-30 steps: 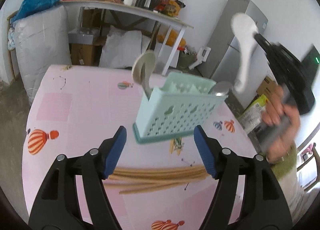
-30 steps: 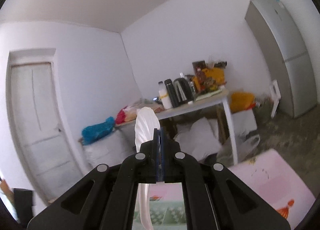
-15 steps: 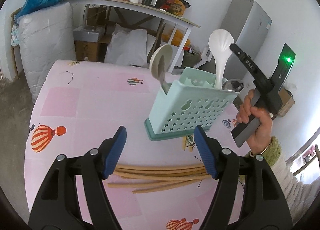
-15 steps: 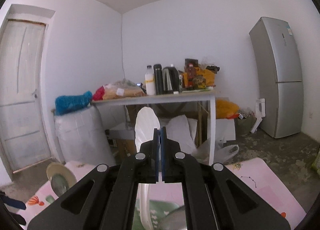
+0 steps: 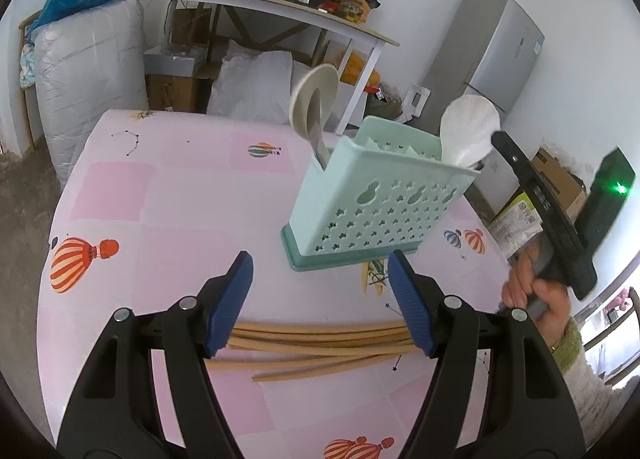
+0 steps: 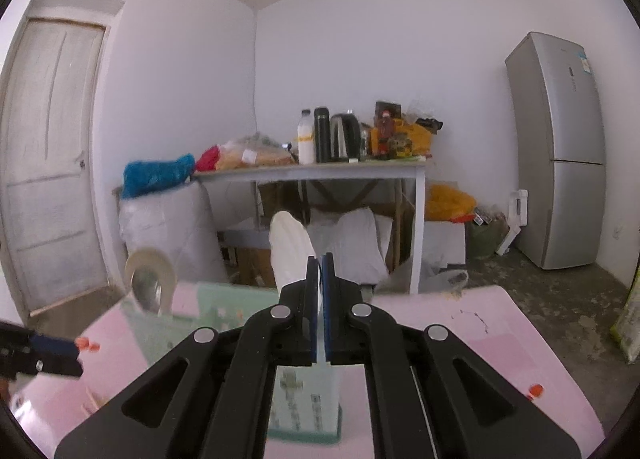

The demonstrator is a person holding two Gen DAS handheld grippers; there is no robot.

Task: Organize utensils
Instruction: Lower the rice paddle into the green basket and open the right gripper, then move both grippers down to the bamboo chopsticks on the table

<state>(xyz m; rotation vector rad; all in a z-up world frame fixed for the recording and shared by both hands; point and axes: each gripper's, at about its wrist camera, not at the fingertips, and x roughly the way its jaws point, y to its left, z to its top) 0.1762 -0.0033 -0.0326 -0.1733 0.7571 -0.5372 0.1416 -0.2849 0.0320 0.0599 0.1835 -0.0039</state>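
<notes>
So the mint green utensil caddy [image 5: 376, 199] sits on the bench [image 5: 160, 227] with the pink balloon-print cloth, and I'll use it as the reference for everything. The right claw [image 6: 320, 291] is clamped tight on the handle of a white spoon [image 5: 470, 135], with the shell-shaped bowl sticking up above the caddy's right end and the lower part of the handle down inside it. From the right wrist view you see the white bowl [image 6: 290, 247] poking out just past the closed blue pads. A hand [image 5: 536, 291] with a green knit cuff grips that tool off to the right of the caddy.

At the caddy's left end there's a beige spoon [image 5: 314, 103] standing upright in its compartment, bowl up.

The left claw [image 5: 320, 295] is wide open with nothing between the fingers, hanging just in front of the caddy and not touching it. Under it, on the near side of the caddy, a bunch of wooden chopsticks [image 5: 320, 343] lies flat on the cloth, roughly parallel to the caddy's long side.
</notes>
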